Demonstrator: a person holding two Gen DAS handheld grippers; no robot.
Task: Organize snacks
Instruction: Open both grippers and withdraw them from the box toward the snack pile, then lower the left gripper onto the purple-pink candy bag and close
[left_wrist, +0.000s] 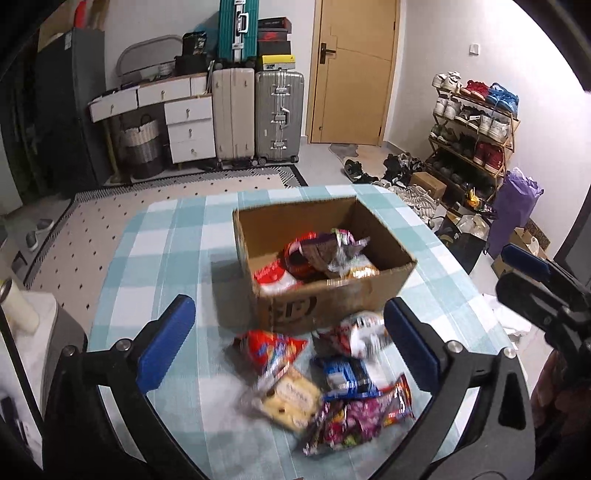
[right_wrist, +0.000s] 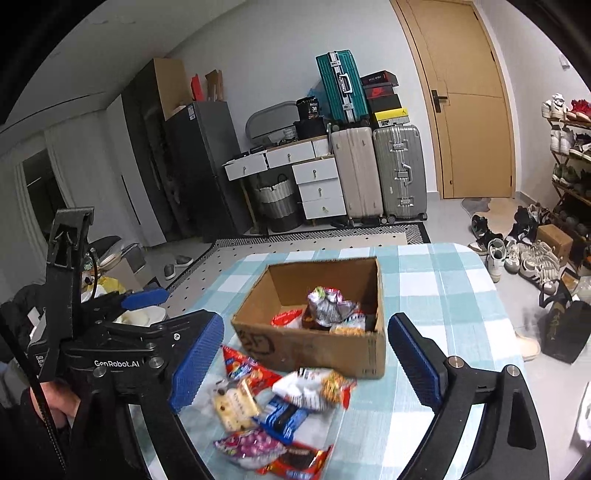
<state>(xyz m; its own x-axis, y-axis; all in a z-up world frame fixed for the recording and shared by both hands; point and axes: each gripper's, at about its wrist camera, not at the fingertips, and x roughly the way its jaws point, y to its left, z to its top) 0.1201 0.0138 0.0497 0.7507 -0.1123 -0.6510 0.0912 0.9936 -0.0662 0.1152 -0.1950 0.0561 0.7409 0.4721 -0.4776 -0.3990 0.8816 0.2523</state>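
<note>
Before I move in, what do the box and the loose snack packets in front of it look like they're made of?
The box looks like plain brown corrugated cardboard, matte, with ragged top edges and black marker on its front. The snack packets look like thin plastic or foil film: glossy, crinkled, catching highlights; likely slippery. The table cover seems a soft checked cloth or vinyl; I can't tell which.

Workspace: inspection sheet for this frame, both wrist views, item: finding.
Surface: table under a blue-and-white checked cloth.
Job's things: open cardboard box partly filled with snack packs; loose snack packs lie on the cloth in front of it, blurred.
Clutter: white crumpled item at the table's right edge, unclear what.
Grippers: left gripper open above the loose packs, holding nothing; right gripper open, holding nothing.
Cables: nothing seen.
Surroundings: suitcases, white drawers, closed door, shoe rack, shoes on floor.
</note>
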